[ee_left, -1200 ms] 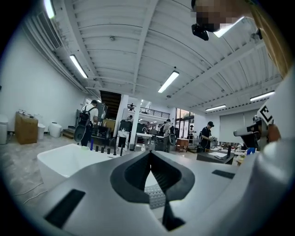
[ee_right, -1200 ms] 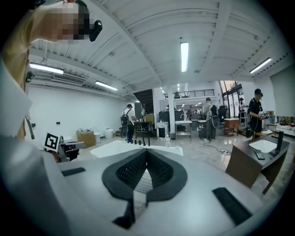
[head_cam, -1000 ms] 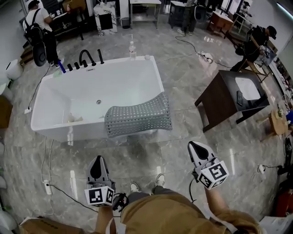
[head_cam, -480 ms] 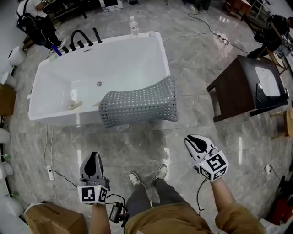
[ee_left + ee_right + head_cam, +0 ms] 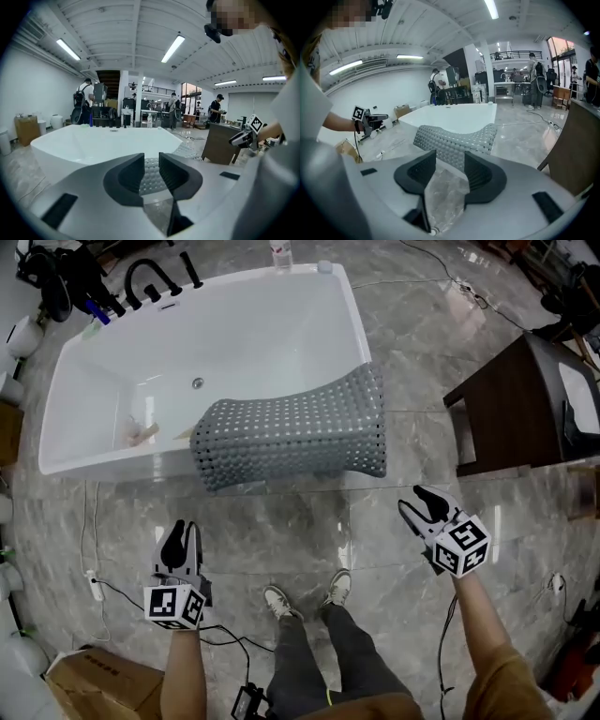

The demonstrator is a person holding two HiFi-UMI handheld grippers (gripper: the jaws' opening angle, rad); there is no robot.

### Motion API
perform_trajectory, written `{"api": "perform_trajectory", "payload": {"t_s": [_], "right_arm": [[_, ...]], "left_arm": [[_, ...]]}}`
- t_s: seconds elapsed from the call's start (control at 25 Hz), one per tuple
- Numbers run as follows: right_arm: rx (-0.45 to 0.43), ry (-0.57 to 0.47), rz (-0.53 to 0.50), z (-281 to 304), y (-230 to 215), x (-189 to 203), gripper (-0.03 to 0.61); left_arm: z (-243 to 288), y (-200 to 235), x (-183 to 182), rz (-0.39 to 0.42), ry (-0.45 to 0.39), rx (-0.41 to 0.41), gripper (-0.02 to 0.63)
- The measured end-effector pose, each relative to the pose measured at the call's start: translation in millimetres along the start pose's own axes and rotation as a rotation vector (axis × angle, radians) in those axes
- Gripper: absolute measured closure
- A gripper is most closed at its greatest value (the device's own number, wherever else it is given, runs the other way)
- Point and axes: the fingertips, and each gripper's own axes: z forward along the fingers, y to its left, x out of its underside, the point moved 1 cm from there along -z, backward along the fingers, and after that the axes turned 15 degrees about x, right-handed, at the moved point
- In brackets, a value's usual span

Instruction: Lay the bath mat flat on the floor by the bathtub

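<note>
Ahead of your jaws: bath mat (image 5: 291, 435) is mid-grey with a regular grid of pale holes. Beyond it, bathtub (image 5: 272, 320) is plain glossy white. Floor (image 5: 281, 521) beneath your jaws is grey marble, pale-veined. Your left gripper (image 5: 177, 529) and right gripper (image 5: 420, 497) carry black-and-white square markers.

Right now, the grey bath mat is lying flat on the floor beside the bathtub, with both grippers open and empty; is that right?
Not quite. The bath mat is not flat on the floor; the head view shows it draped over the near rim of the bathtub. The left gripper and right gripper are indeed open and empty.
</note>
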Motion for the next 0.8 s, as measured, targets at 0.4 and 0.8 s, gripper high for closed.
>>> {"api": "perform_trajectory", "payload": {"t_s": [0.4, 0.8], "right_arm": [[-0.01, 0.079, -0.011, 105, -16, 40, 0.331], [0.035, 0.163, 0.126, 187, -75, 86, 0.259]], "left_arm": [[60, 71, 89, -0.112, 0.151, 0.025, 0.459], [108, 128, 147, -0.139, 0.24, 0.005, 0.357]]}}
